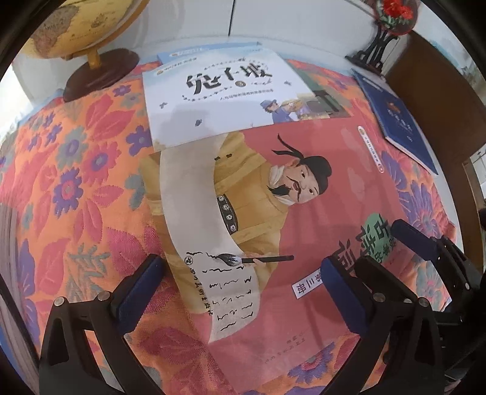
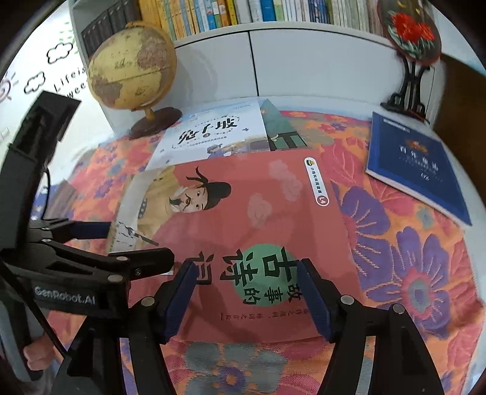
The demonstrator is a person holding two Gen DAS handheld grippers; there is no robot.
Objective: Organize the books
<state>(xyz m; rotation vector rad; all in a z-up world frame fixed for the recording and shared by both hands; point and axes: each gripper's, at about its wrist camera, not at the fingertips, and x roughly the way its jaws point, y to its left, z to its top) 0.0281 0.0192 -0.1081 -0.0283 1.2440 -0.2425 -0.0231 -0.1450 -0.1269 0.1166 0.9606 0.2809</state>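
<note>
A large pink book (image 1: 319,170) (image 2: 258,212) with a man in a yellow robe on its cover lies flat on the floral tablecloth (image 1: 76,152). Its far edge rests on a white-blue book (image 1: 218,91) (image 2: 212,130), which lies over a third book with a green picture (image 1: 322,97) (image 2: 279,130). A dark blue book (image 1: 395,121) (image 2: 416,164) lies apart at the right. My left gripper (image 1: 243,288) (image 2: 130,243) hangs wide open over the pink book's left part. My right gripper (image 2: 246,300) stands open over the cover's near edge, pads clear of it.
A globe (image 1: 70,27) (image 2: 130,66) stands at the back left. A round embroidered ornament on a black stand (image 1: 373,51) (image 2: 410,36) stands at the back right. Behind the table are a white cabinet (image 2: 303,66) and a shelf of books (image 2: 243,12).
</note>
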